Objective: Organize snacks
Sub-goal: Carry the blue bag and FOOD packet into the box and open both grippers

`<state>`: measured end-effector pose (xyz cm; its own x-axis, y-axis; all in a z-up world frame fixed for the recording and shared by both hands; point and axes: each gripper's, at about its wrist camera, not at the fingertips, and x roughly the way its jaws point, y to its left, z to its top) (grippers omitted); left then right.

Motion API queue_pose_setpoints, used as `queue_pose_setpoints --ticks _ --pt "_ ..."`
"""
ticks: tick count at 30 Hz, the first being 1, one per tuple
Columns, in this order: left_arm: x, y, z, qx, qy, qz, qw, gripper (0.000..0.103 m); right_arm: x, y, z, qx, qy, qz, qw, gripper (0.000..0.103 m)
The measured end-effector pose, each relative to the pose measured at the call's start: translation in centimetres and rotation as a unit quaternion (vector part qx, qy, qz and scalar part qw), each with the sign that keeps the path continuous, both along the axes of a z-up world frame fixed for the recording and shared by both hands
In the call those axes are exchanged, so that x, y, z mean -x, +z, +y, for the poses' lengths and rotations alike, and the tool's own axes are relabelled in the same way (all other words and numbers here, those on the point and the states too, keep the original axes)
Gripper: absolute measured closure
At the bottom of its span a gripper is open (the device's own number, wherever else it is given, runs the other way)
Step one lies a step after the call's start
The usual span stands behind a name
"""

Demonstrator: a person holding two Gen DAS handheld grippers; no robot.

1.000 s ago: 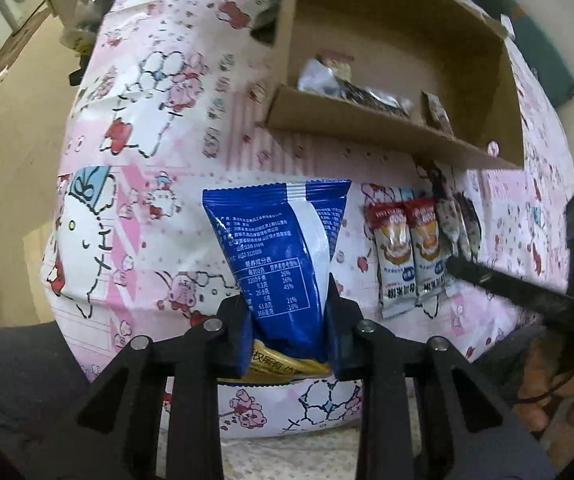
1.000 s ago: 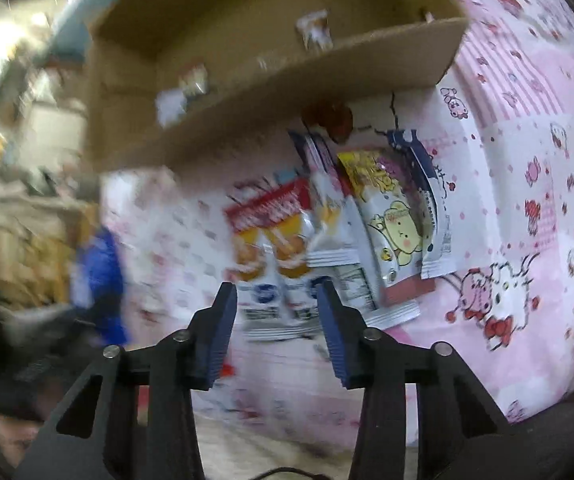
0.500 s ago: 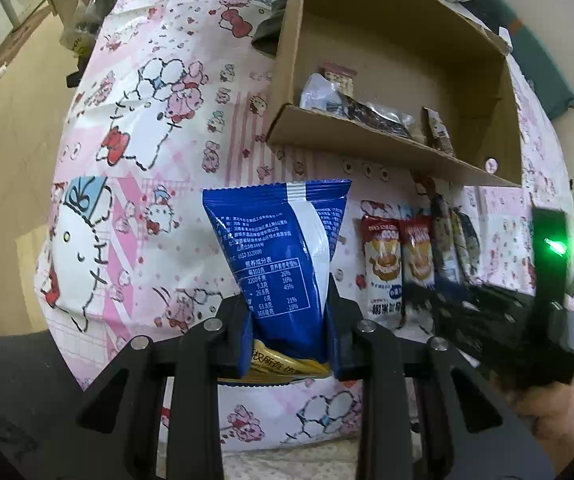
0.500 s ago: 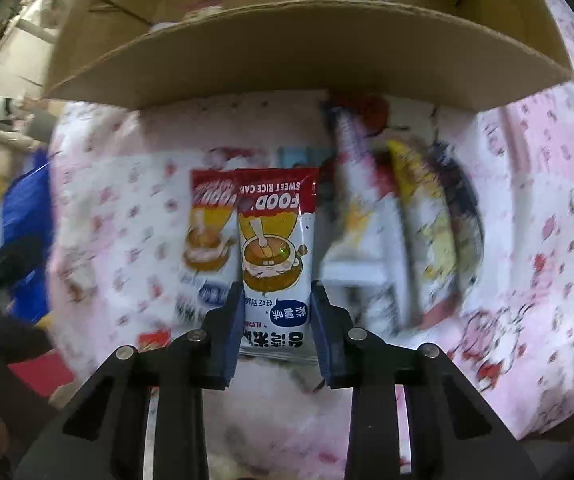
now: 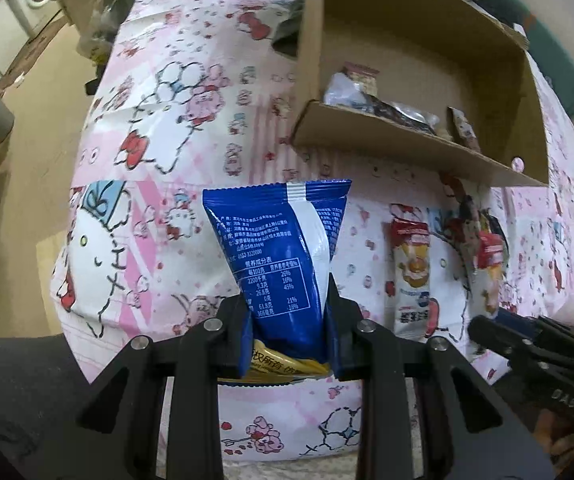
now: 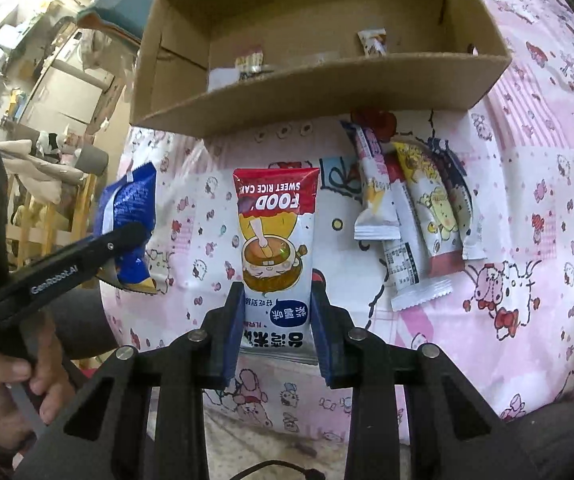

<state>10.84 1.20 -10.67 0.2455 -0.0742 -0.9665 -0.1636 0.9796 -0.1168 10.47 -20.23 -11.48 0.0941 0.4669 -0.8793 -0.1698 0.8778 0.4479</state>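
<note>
Slippage is looking like the main risk — the right gripper (image 6: 275, 340) is pinching the sweet rice cake packet (image 6: 275, 248) only by its lower end, so the slick film could be sliding out on the way to the cardboard box (image 6: 319, 88). The left gripper (image 5: 289, 340) is clamping the blue snack bag (image 5: 283, 256) above the patterned cloth (image 5: 159, 160) — two loaded tools could be colliding at the box's mouth.

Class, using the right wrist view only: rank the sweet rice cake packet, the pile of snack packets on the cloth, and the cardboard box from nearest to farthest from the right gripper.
1. Sweet rice cake packet: clamped in the right gripper.
2. Pile of snack packets: on the cloth, ahead and to the right.
3. Cardboard box: beyond the pile, at the top.
</note>
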Motion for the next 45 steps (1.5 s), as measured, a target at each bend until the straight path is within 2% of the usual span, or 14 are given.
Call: queue_pose_setpoints --ticks 4,7,10,13,15,20,24,27,36,45 --pt "0.4 0.2 0.5 -0.010 0.006 -0.004 0.9999 0.078 0.2 0.5 -0.2 -0.014 -0.007 -0.008 1.000 0.070" --pt "0.8 0.6 0.5 -0.003 0.017 -0.012 0.9998 0.078 0.2 1.6 -0.7 -0.041 -0.017 -0.021 0.999 0.070" --pt "0.9 0.9 0.0 -0.012 0.019 -0.021 0.9995 0.078 0.1 2.5 -1.1 -0.062 -0.030 -0.034 0.997 0.070" --pt "1.0 2.3 -0.3 -0.020 0.017 -0.045 0.9986 0.078 -0.2 3.3 -1.3 -0.071 -0.035 -0.053 0.995 0.070" --pt "0.7 3.7 -0.4 -0.011 0.016 -0.058 0.9981 0.079 -0.4 4.2 -1.8 -0.087 -0.044 -0.070 0.993 0.070" --pt "-1.2 7.5 -0.3 -0.006 0.018 -0.099 0.9949 0.079 -1.9 6.2 -4.0 -0.130 -0.084 -0.108 0.982 0.070" --pt "-3.6 9.7 -0.5 -0.014 0.016 -0.127 0.9917 0.079 -4.3 7.4 -5.5 -0.131 -0.105 -0.134 0.977 0.070" --pt "-5.6 10.5 -0.4 -0.014 0.021 -0.132 0.9910 0.079 -6.0 7.8 -6.2 -0.130 -0.117 -0.143 0.974 0.070" --pt "-9.9 10.8 -2.6 -0.031 -0.005 -0.150 0.9882 0.079 -10.2 7.9 -7.6 -0.120 -0.136 -0.154 0.971 0.070" --pt "-12.8 7.9 -4.7 -0.063 -0.038 -0.155 0.9851 0.078 -13.5 6.3 -7.9 -0.088 -0.138 -0.145 0.976 0.070"
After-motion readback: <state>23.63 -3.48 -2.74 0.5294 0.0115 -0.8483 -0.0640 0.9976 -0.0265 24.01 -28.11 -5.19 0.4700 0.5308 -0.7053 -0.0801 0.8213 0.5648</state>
